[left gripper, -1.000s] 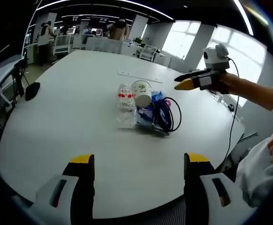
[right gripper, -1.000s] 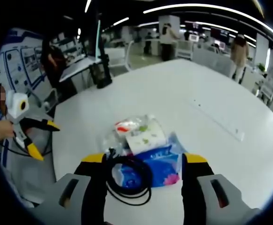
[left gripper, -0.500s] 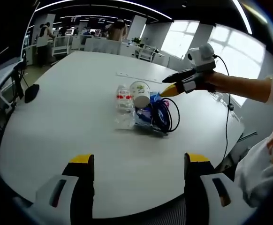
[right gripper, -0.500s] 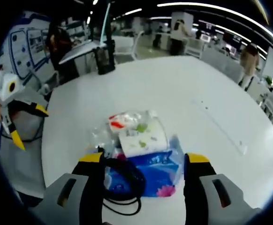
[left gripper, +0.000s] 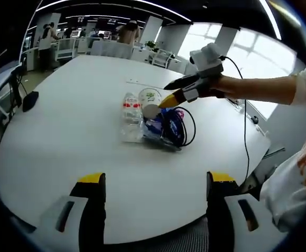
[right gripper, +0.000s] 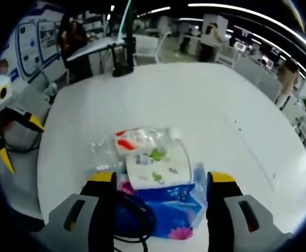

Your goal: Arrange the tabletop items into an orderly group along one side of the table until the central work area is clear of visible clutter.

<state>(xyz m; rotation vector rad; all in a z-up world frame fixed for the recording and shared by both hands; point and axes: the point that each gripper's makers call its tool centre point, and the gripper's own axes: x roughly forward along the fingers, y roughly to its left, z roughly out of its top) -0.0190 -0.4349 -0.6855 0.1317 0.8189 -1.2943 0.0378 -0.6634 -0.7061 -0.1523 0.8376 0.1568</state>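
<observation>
Hovering above a cluster near the white bench's (left gripper: 63,136) middle, the right gripper (right gripper: 158,181) has jaws apart over a paper cup (right gripper: 155,165), lying on its side beside a plastic bottle (right gripper: 134,142), blue packet (right gripper: 171,207) and black cable (left gripper: 184,123). Left gripper (left gripper: 155,181), jaws apart, holds nothing.

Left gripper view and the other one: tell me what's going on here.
A person is tidying a white table with hand-held tongs in each hand. The right tongs reach over a small pile in the middle: a paper cup lying on its side, a clear plastic bottle, a blue packet and a coiled black cable. Their jaws stand open around the pile, nothing gripped yet. The left tongs hang open near the table's edge, holding nothing. The pile has not yet been taken to a side.
</observation>
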